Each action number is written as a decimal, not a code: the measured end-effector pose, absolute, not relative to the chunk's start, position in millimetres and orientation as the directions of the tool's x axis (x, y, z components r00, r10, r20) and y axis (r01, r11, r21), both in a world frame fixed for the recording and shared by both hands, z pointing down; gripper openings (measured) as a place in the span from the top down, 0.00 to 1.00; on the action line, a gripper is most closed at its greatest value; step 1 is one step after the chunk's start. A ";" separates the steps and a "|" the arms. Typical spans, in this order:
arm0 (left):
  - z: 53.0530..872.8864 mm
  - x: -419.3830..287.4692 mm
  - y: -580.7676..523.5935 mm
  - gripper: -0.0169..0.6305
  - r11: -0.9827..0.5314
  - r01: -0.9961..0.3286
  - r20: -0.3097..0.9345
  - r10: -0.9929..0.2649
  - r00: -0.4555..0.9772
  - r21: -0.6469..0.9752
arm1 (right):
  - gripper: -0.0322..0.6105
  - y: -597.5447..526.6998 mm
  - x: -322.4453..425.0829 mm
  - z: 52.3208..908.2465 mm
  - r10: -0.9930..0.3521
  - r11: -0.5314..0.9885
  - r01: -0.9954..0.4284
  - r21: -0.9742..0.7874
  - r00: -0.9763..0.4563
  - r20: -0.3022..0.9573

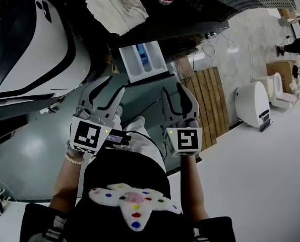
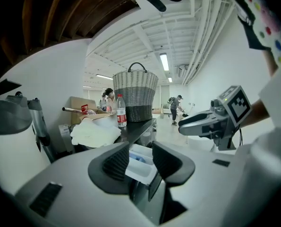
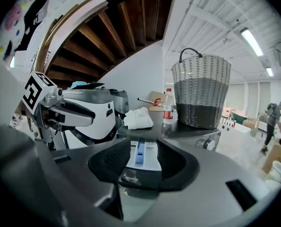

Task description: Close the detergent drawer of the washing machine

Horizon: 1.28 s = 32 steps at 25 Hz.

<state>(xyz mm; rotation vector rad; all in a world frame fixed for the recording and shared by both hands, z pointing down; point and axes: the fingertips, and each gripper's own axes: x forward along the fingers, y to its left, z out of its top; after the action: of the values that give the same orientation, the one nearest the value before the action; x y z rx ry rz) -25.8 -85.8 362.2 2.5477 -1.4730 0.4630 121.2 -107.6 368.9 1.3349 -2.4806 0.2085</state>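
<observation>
Both the left claw (image 1: 114,84) and right claw (image 1: 173,89) gape empty, the pulled-out detergent drawer (image 1: 143,59) ahead, untouched.

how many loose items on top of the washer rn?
3. In the right gripper view: a white cloth at the left, a water bottle in the middle, a wicker basket at the right. The basket may hide more behind it.
</observation>
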 end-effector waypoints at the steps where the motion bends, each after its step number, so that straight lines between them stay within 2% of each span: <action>1: 365.9 -26.1 -85.1 0.74 -0.498 -0.867 0.350 -0.815 0.462 -0.016 | 0.70 -108.9 125.2 374.9 -0.787 0.550 -0.835 0.034 -0.504 0.356; 9: 404.4 -25.5 -81.7 0.73 -0.486 -0.874 0.409 -0.799 0.441 -0.007 | 0.66 -117.4 129.2 418.8 -0.751 0.597 -0.801 0.054 -0.534 0.390; 20: 456.4 -26.8 -64.5 0.70 -0.475 -0.880 0.473 -0.778 0.415 -0.009 | 0.63 -133.5 146.3 483.5 -0.723 0.586 -0.809 0.047 -0.496 0.481; 32: 495.0 -20.3 -69.5 0.70 -0.426 -0.905 0.499 -0.785 0.368 -0.002 | 0.63 -142.8 153.7 518.5 -0.714 0.578 -0.815 0.036 -0.484 0.506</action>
<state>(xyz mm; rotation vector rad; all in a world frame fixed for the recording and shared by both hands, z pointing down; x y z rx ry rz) -20.3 -69.5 495.0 2.3594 -1.4986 0.6321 153.7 -142.8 518.5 1.2234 -2.3387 0.2876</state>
